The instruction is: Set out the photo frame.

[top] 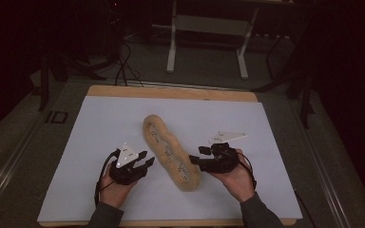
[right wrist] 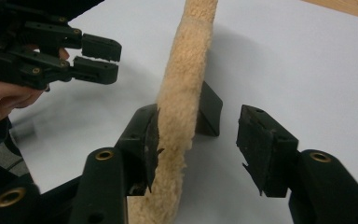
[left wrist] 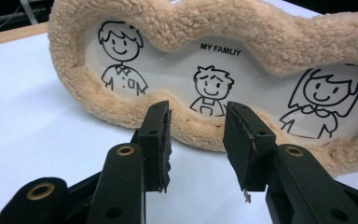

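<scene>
A long tan plush picture frame [top: 170, 151] stands leaning on the white sheet [top: 100, 123], running diagonally between my two grippers. Its picture [left wrist: 214, 79] shows three cartoon figures under the words "MY FAMLIY". My left gripper [top: 147, 159] is open just in front of the frame's lower border [left wrist: 200, 133], with nothing between its jaws [left wrist: 198, 119]. My right gripper [top: 196, 159] is open at the frame's near end. The fleecy edge [right wrist: 179, 107] sits between its jaws [right wrist: 200, 123], against the left one and clear of the right. A black prop [right wrist: 210, 109] shows behind the frame.
The white sheet covers most of a wooden table [top: 171, 92], with free room all around the frame. Beyond the table's far edge stand a white metal stand [top: 209, 28] and dark cables [top: 123, 66] on the floor. The left gripper [right wrist: 100, 58] and its hand are at upper left in the right gripper view.
</scene>
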A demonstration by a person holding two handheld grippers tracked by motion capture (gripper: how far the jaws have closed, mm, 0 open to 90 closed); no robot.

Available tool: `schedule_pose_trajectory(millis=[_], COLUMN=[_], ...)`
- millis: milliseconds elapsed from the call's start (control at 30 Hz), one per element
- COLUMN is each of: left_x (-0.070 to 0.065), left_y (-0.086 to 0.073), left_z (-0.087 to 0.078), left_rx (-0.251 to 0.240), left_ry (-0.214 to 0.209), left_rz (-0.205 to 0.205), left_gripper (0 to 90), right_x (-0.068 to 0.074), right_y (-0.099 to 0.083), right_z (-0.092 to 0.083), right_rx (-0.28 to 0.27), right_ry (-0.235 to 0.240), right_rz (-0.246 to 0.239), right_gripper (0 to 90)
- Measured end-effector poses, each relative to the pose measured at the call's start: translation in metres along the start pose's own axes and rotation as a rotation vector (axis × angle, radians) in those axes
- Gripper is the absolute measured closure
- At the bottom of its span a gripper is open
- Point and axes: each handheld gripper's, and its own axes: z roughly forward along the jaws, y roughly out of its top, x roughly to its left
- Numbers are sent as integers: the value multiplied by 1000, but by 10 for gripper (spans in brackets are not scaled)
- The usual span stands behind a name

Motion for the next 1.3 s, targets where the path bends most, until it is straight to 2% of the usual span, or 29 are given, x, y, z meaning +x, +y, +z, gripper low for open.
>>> schedule_pose_trajectory(millis=[267,867,1000,1300], left_x=[0,10,12,17], left_y=[0,0,0,0], left_z=[0,-2,-3,-5], left_rx=[8,22,20,17], left_ry=[-9,1,5,14], left_rz=[23,-10,-19,-38], left_gripper=[626,620,618,622], right_x=[10,20,19,21], right_y=[-8,-38,-42,-45], right_z=[10,41,47,53], right_rx=[34,94,111,117], right_ry=[7,-4,-8,-9], right_rz=[-28,-29,-24,-34], right_gripper=[391,396,414,536])
